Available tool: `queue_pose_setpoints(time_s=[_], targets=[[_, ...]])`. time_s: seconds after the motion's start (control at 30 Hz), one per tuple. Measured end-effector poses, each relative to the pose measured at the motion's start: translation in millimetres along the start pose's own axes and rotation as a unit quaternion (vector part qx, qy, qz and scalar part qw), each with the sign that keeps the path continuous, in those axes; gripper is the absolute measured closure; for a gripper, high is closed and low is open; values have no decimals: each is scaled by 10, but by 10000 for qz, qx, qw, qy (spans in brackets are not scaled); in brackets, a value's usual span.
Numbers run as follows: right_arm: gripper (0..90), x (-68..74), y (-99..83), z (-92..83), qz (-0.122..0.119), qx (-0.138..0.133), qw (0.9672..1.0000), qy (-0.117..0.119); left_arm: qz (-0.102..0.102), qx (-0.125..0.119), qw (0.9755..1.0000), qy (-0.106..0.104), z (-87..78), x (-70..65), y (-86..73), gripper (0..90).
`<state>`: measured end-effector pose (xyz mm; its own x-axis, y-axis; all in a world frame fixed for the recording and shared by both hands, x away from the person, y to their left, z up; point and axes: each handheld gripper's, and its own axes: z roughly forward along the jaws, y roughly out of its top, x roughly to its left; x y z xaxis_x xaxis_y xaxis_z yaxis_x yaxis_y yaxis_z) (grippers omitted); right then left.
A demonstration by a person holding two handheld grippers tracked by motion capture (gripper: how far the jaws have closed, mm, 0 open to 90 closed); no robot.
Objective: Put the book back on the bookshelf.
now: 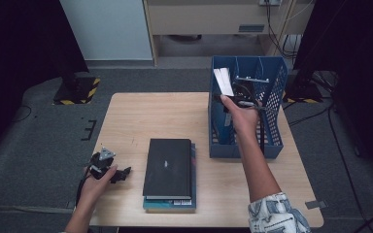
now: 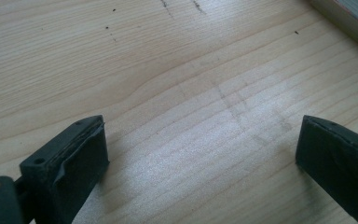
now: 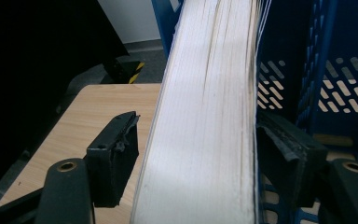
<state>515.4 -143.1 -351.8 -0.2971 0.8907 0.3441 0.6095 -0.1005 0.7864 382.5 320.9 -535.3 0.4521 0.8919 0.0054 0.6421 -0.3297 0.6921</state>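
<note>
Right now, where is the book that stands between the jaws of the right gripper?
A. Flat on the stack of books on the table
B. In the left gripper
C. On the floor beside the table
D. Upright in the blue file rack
D: the book stands upright in the blue file rack, page edges showing between the right gripper jaws.

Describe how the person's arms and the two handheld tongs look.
Both tongs, left tongs and right tongs, are black with blocky padded tips. A grey three-cornered plate tops the left. The right arm wears a white, blue-patterned sleeve; the left forearm is bare.
</note>
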Motion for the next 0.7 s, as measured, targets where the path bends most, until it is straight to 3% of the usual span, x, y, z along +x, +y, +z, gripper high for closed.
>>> queue_pose_setpoints(time_s=[0.4, 0.7], targets=[[302, 85, -46, -32, 27, 0, 9998, 179, -3, 10, 10000, -9, 2, -3, 3, 15], [282, 201, -71, -8, -102, 22, 9996, 279, 3, 10, 10000, -13, 4, -2, 5, 15]])
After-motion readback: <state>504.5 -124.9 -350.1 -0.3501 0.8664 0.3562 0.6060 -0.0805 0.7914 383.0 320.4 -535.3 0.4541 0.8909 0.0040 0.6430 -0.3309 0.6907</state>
